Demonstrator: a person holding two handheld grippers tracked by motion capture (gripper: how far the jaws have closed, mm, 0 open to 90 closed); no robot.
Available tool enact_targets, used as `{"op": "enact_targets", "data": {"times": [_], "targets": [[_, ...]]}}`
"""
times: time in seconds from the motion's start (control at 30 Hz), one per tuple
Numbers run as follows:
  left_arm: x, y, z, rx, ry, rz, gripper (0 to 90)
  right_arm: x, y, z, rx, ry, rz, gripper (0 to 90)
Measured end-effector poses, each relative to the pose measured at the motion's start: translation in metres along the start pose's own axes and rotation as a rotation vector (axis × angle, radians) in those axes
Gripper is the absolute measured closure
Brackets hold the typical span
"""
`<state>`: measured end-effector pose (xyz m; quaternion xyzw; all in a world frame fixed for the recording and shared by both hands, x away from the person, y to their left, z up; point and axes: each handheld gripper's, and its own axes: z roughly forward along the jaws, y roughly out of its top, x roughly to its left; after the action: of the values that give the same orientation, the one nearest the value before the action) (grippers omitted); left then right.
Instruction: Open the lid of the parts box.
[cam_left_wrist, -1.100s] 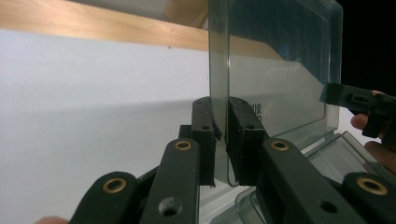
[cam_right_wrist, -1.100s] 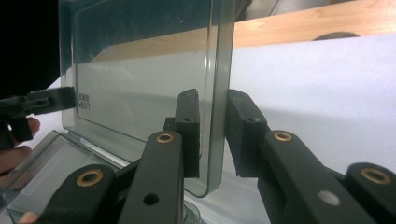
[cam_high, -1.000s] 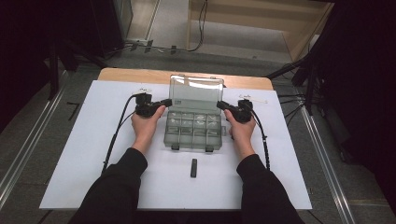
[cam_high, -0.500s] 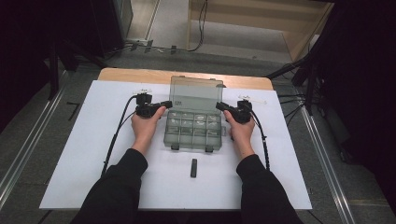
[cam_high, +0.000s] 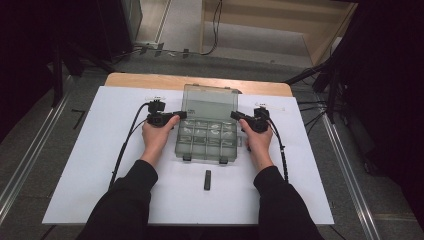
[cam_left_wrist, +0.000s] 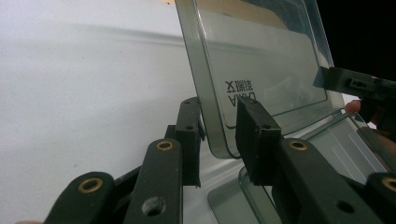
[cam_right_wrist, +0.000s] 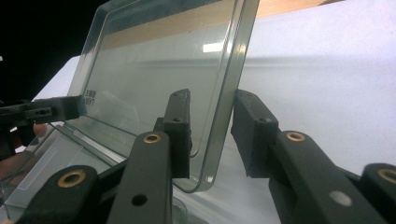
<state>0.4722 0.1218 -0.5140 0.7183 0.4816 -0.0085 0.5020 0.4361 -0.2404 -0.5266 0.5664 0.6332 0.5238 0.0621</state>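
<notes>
With lid (cam_left_wrist: 261, 60) edges set between both pairs, left tongs (cam_left_wrist: 218, 135) and right tongs (cam_right_wrist: 211, 135) are seen just opening, pads clear.

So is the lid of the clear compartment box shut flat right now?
No: in the high view the lid stands raised behind the compartment box, hinged open at its far edge.

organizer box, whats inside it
The clear organizer box stands open, its lid raised, showing a grid of compartments. Glare and low detail hide whether any hold parts. Each claw, left and right, straddles a lid edge, jaws just opening.
</notes>
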Motion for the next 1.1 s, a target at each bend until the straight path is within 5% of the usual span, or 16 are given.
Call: {"op": "enact_targets", "data": {"times": [0.33, 0.77, 0.93, 1.07, 1.1], "targets": [[-0.001, 0.0, 0.0, 0.003, 0.029, 0.005, 67.1, 0.001, -0.001, 0.001, 0.027, -0.018, -0.007, 61.9], [-0.011, -0.002, 0.001, -0.002, 0.115, 0.083, 61.2, 0.008, -0.002, 0.004, 0.062, -0.097, -0.046, 63.6], [-0.014, -0.002, -0.002, -0.029, 0.13, 0.114, 52.2, 0.006, -0.001, 0.0, 0.031, -0.094, -0.035, 60.6], [-0.016, -0.002, -0.01, -0.086, 0.138, 0.129, 40.6, 0.009, -0.001, -0.005, 0.019, -0.099, -0.071, 51.3], [-0.016, -0.002, -0.011, -0.088, 0.137, 0.132, 32.0, 0.011, -0.001, -0.008, 0.009, -0.115, -0.098, 44.2]]}}
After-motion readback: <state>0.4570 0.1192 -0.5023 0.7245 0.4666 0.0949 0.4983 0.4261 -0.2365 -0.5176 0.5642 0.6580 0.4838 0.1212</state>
